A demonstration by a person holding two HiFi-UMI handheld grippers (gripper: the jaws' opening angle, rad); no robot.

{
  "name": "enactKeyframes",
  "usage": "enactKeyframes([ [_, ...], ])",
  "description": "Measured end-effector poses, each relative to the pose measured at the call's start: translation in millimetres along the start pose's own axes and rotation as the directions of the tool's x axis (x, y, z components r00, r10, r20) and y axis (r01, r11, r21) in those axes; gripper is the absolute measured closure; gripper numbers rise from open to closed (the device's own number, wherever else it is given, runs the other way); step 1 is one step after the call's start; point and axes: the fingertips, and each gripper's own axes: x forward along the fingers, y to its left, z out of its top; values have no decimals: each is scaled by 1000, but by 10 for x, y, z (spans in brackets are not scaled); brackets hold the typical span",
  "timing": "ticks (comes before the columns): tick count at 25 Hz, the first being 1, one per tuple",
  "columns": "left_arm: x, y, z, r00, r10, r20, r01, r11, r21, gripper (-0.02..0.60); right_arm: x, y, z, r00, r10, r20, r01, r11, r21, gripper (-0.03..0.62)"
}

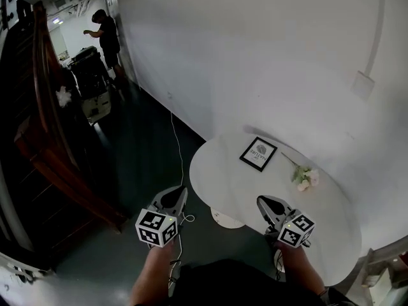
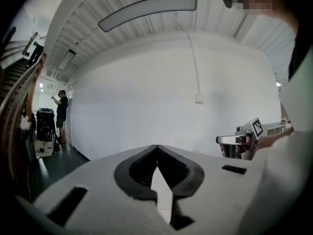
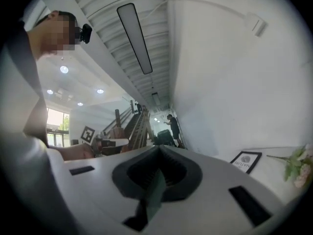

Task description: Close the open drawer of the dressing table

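left gripper point(image 1: 181, 194): pale grey shell and black ribbed pads point(image 2: 138, 169) are seen | right gripper point(image 1: 261, 202): built alike | marker cubes point(image 1: 156, 227): white, printed with black squares | dark top point(image 1: 245, 284) is worn

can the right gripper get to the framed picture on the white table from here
Probably yes. The right gripper hovers over the near edge of the white table, fingers shut on nothing, and the framed picture sits ahead with only bare tabletop between; the flowers lie off to one side.
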Motion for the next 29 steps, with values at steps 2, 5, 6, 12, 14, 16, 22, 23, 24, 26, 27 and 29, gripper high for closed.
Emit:
enactKeyframes([
  [2,31,15,84,1000,-16,2,16,1000,25,580,30,19,83,999,-12,36,12,1000,-19,591],
  [5,55,48,130,999,-33,0,33,999,42,580,93,72,98,998,-23,53,25,999,-42,592],
  [6,59,60,131,999,-37,0,37,998,44,580,116,102,76,999,-22,50,24,999,-46,591],
  [12,73,84,115,998,-63,10,63,997,44,580,198,288,-45,1000,-17,-9,16,995,-95,592],
  [14,53,79,81,998,-66,10,66,997,35,580,187,297,-77,1000,-18,-21,16,995,-95,592],
  [16,34,81,41,998,-66,9,66,998,24,580,175,298,-90,1000,-19,-25,17,996,-90,592],
  [22,-95,162,-69,999,-47,-2,47,999,9,580,222,382,-183,999,-9,-33,6,996,-86,592],
  [23,-120,177,-81,999,-42,-3,42,999,8,580,238,409,-195,999,-2,-35,-1,996,-86,592],
  [24,-142,192,-90,999,-37,-4,37,999,6,580,254,440,-202,999,4,-37,-8,996,-88,592],
  [26,-168,211,-104,999,-32,-7,32,999,3,580,280,487,-215,999,14,-44,-18,996,-92,592],
  [27,-177,216,-112,999,-31,-8,31,1000,1,580,289,501,-226,999,17,-49,-22,995,-93,592],
  [29,-190,222,-131,999,-29,-12,29,1000,-3,580,304,522,-251,998,22,-58,-27,995,-95,592],
])
